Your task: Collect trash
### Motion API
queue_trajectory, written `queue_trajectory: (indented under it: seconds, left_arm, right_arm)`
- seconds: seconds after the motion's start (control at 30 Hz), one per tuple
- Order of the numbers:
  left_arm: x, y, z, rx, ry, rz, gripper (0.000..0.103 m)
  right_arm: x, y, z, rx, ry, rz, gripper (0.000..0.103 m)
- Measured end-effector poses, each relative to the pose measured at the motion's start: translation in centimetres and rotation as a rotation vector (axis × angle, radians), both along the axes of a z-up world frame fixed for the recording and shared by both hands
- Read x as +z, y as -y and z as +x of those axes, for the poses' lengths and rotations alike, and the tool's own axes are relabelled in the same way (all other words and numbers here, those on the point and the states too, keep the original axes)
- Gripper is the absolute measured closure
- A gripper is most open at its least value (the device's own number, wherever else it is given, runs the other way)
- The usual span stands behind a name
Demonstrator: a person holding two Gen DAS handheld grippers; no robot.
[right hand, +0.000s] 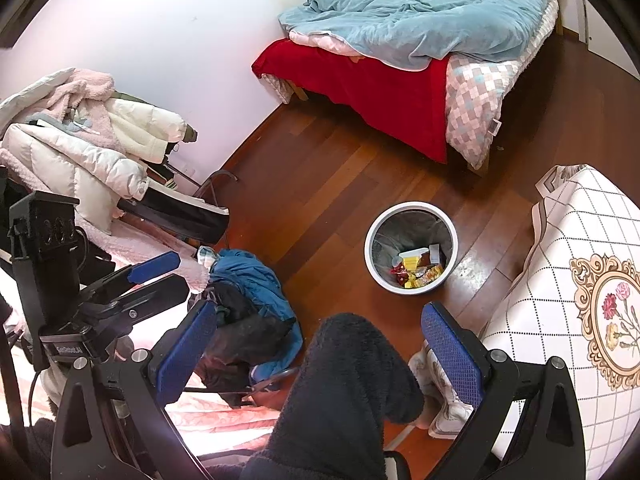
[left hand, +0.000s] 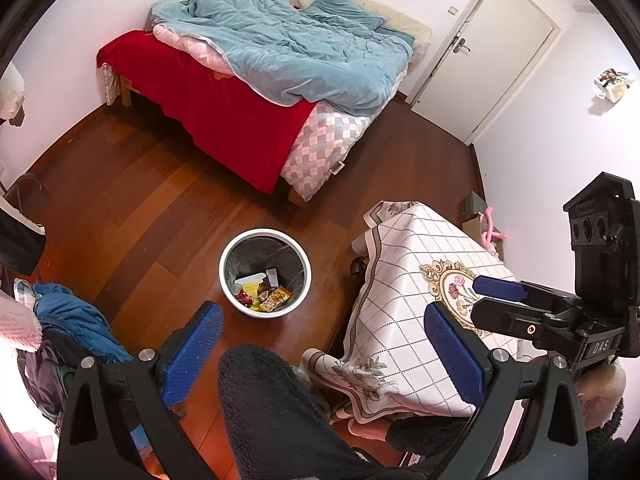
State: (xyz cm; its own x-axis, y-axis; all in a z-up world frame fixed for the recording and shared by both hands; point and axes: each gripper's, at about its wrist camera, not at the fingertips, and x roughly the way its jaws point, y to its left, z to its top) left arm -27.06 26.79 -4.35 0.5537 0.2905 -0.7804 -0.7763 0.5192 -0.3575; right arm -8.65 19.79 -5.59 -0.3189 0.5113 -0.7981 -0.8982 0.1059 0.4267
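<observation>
A white round trash bin (left hand: 228, 280) with a dark liner stands on the wooden floor and holds several snack wrappers (left hand: 269, 294); it also shows in the right wrist view (right hand: 373, 258). My left gripper (left hand: 324, 320) is open and empty, held high above the floor, near the bin. My right gripper (right hand: 318, 322) is open and empty too, above my dark-trousered leg (right hand: 344, 380). The right gripper shows at the right of the left wrist view (left hand: 496, 294), over the table; the left one shows at the left of the right wrist view (right hand: 160, 276).
A table (left hand: 420, 300) with a white checked floral cloth stands right of the bin. A bed (left hand: 280, 80) with blue duvet and red blanket is beyond. Clothes pile on a chair (right hand: 248, 300) at left, coats (right hand: 80, 140) behind. A closed door (left hand: 492, 52) is far right.
</observation>
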Motion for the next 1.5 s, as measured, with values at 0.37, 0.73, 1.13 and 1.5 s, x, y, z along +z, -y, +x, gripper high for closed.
queue_trajectory:
  seconds: [0.37,0.73,1.13,1.5]
  left_arm:
    - [0.29,0.12,0.07,-0.004,0.001,0.000,0.000]
    - [0.36,0.15,-0.04,-0.005,0.004,0.001,0.000]
    - [0.43,0.27,-0.16,-0.001,0.004,-0.003,0.000]
    - [0.37,0.20,-0.47,0.012,0.007,-0.004,0.000]
  right_arm:
    - [0.32,-0.15,-0.06,0.003,-0.003,-0.001,0.000]
    - [0.30,-0.37,-0.45,0.003,-0.001,-0.004,0.000]
    - [0.24,-0.48,-0.60,0.009,0.003,-0.004,0.000]
    - [-0.14,-0.43,-0.50,0.020,0.004,-0.015,0.000]
